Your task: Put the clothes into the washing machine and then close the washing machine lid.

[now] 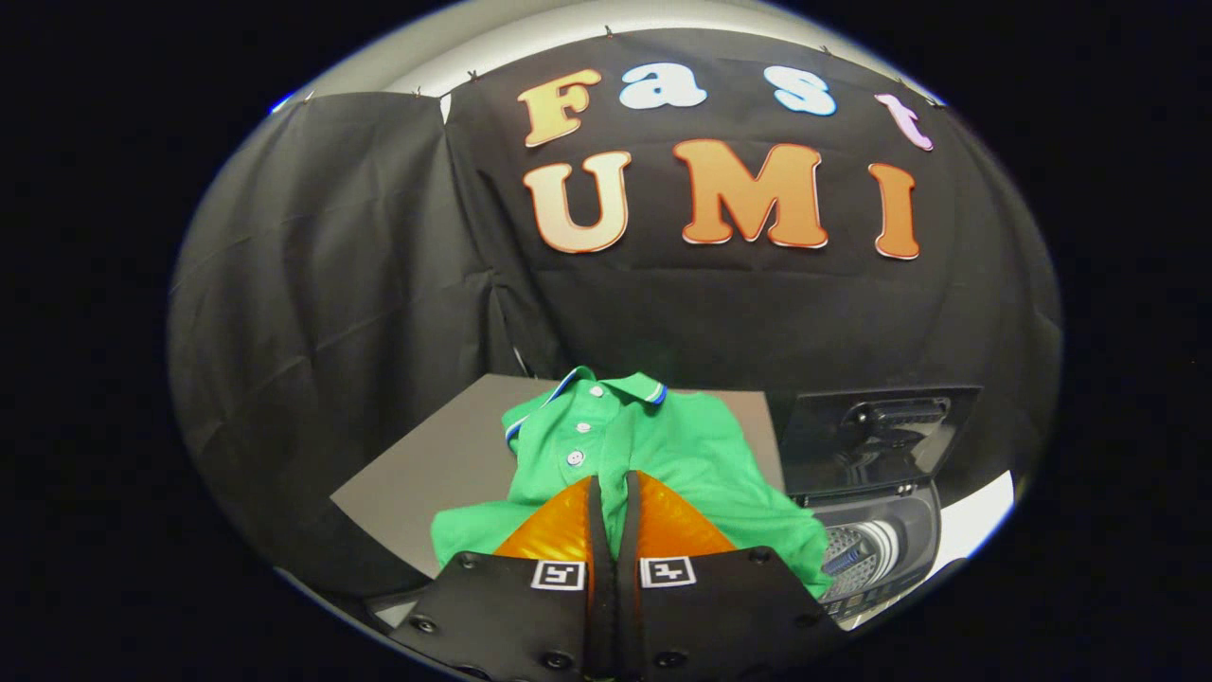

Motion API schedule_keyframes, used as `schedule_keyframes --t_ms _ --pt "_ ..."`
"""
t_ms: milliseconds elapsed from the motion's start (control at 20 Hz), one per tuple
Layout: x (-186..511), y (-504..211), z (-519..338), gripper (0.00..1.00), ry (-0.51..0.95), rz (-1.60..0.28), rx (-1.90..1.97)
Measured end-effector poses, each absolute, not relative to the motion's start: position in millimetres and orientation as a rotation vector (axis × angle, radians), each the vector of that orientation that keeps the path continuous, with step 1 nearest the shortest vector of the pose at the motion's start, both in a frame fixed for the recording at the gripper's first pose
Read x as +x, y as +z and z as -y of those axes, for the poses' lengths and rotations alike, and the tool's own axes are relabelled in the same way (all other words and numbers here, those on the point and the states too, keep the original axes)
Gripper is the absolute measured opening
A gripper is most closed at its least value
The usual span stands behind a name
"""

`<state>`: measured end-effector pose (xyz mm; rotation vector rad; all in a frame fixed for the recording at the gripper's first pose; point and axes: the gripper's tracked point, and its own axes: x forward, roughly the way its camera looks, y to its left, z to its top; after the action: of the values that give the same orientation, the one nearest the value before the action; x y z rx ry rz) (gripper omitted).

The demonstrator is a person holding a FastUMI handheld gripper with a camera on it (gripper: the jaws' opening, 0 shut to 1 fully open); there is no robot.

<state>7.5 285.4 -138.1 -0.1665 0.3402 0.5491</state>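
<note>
A green polo shirt (682, 455) with white buttons and a blue-and-white collar trim lies spread flat on a grey table (426, 474). My gripper (611, 485) hangs over the shirt's lower middle, its two fingers pressed together with only a thin slit between them. No fabric shows in that slit, and the shirt looks undisturbed. To the right of the shirt stands a small top-loading washing machine (909, 540). Its dark lid (871, 436) is raised upright, and the perforated metal drum (852, 559) is exposed.
Black cloth walls close in the table at the back and left. The table's left front edge (379, 530) drops off to a dark floor. A white surface (975, 521) shows past the washing machine on the right.
</note>
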Motion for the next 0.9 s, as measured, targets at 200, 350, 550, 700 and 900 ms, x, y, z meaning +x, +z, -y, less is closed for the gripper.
schedule_keyframes --t_ms 200,350,550,700,900 --pt "19 -104 -250 0.08 0.481 -0.291 -0.141" --pt "30 -88 -218 0.08 0.415 -0.266 -0.137" --pt "41 -82 -173 0.08 0.330 -0.264 -0.129" --pt "49 -78 -144 0.08 0.290 -0.262 -0.121" --pt "62 -73 -110 0.08 0.246 -0.263 -0.113"
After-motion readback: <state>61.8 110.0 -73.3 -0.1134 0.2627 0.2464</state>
